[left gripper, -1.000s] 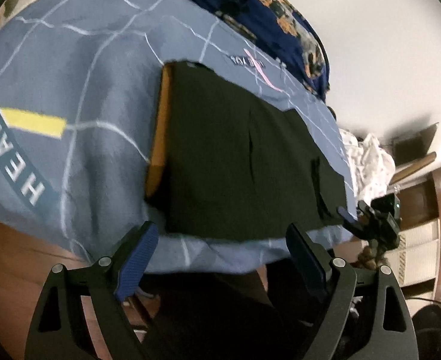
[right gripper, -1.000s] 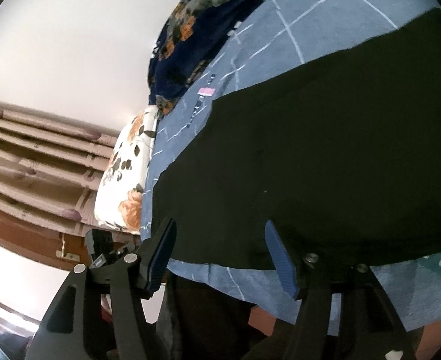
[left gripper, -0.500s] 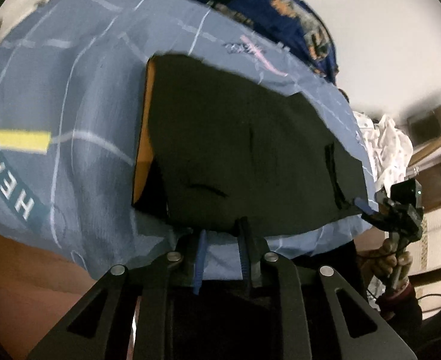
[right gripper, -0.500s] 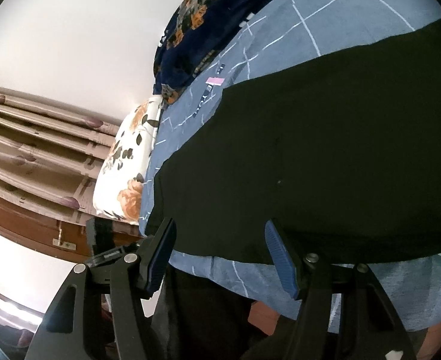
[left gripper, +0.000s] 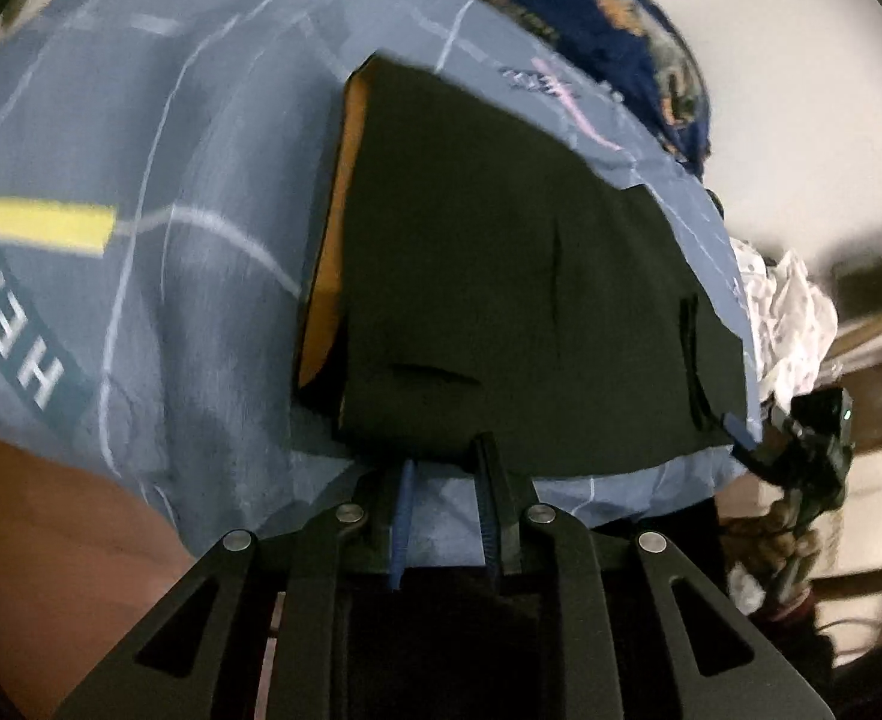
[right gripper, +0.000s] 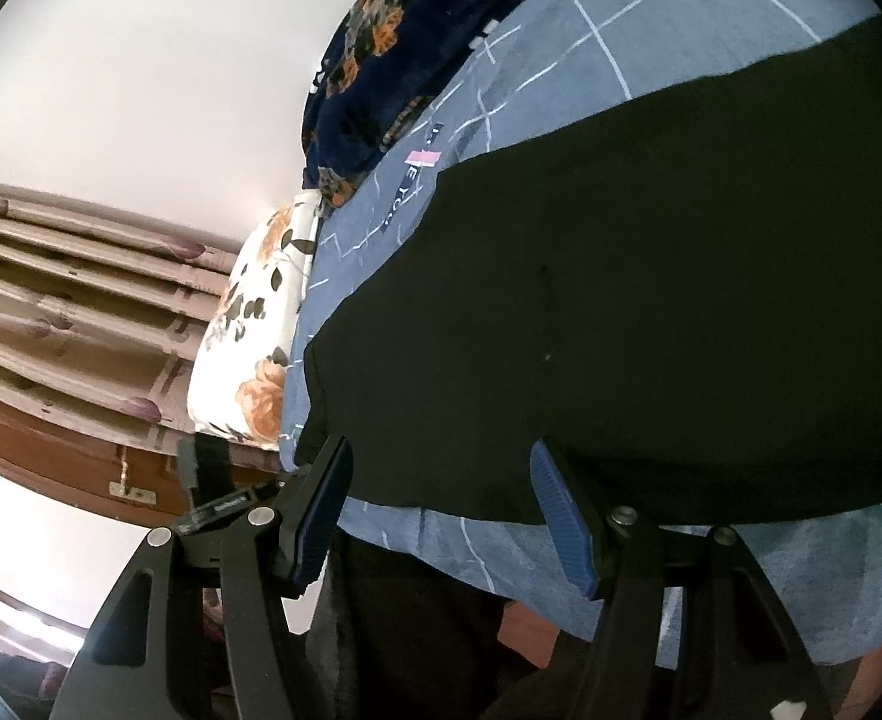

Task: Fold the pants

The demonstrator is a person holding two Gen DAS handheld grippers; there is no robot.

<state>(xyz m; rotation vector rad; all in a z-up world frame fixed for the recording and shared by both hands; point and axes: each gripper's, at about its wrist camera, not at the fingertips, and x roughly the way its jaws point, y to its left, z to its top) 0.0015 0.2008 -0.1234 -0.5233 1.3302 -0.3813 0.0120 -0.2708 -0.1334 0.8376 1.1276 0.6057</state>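
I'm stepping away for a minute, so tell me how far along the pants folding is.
Early to middle. The black pants already lie flat on the blue blanket, apparently folded lengthwise. In hand: the left gripper is pinched on their near edge, while the right gripper sits open at the same edge, gripping nothing yet. Left: close the right one, then carry that edge across to fold them.

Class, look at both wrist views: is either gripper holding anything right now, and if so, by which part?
The left gripper is shut on the near edge of the black pants. The right gripper is open at the same edge, holding nothing.
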